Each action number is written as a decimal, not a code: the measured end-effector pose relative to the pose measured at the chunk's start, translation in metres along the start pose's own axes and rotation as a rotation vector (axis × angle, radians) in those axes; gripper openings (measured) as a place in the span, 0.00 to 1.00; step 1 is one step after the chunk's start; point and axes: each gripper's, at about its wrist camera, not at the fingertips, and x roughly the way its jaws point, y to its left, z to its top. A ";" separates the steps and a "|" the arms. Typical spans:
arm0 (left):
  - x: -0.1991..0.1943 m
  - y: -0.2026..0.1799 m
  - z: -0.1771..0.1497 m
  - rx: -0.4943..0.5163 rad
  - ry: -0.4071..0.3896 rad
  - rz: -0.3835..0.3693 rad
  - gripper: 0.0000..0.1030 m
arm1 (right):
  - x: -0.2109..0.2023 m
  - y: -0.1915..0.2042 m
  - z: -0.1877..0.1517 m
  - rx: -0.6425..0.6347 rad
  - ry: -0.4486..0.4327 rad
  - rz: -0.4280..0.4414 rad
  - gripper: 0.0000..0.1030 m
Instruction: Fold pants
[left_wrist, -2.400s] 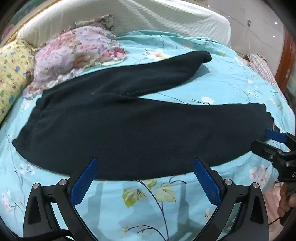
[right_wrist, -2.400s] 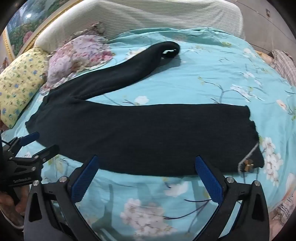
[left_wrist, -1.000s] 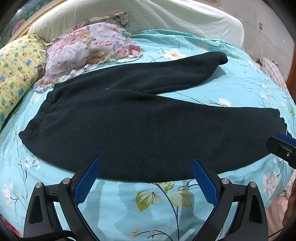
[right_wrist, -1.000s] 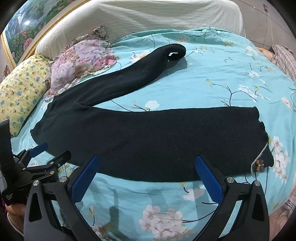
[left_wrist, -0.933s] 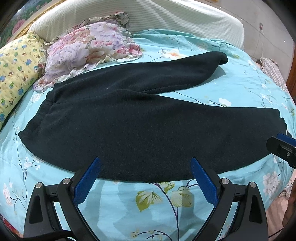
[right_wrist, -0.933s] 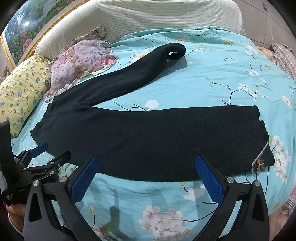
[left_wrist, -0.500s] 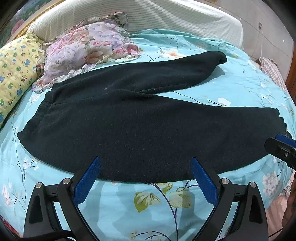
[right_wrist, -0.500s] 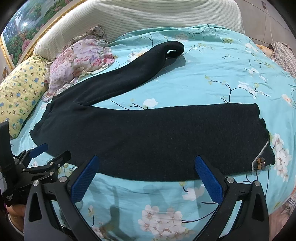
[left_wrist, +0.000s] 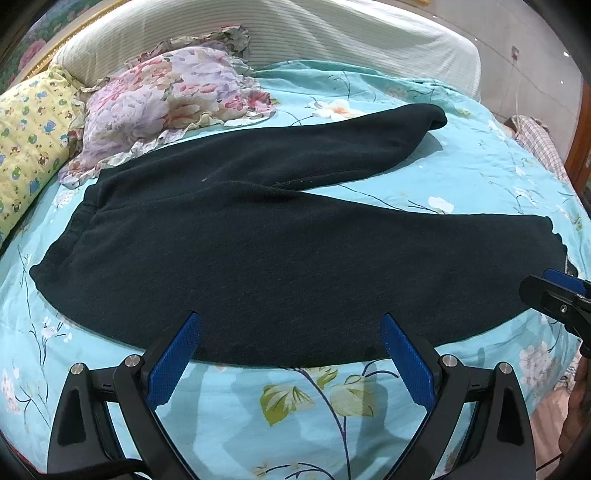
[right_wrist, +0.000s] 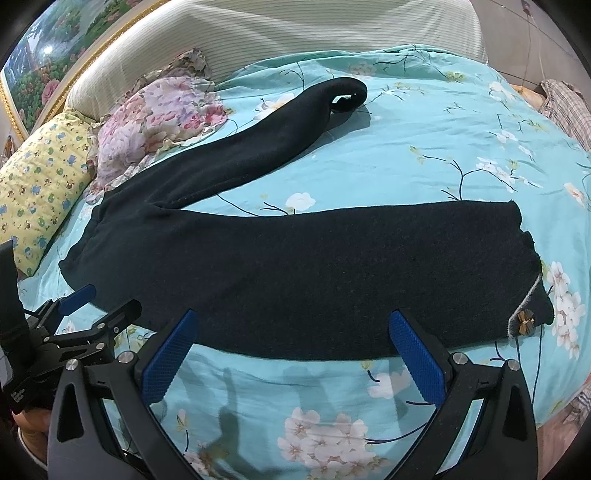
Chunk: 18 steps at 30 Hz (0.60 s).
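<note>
Pants (left_wrist: 295, 258): dark fleecy fabric, legs splayed

Parted left tongs (left_wrist: 290, 345) above pants (left_wrist: 295, 258)

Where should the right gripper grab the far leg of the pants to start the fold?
Probably at the curled cuff of the far leg, coming from the open bedspread on its right. That end is rolled up off the bed, giving an edge to pinch, and nothing crowds that side. The right gripper is open, near the closer leg.
</note>
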 end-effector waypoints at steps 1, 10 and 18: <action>0.000 0.000 0.000 0.001 0.000 -0.005 0.95 | 0.000 0.000 0.000 0.001 0.000 0.000 1.00; 0.000 -0.003 0.003 0.015 -0.006 -0.031 0.95 | 0.000 -0.003 0.003 0.016 0.006 0.001 1.00; 0.003 -0.004 0.003 0.023 -0.001 -0.048 0.95 | 0.000 -0.008 0.005 0.039 0.009 0.006 1.00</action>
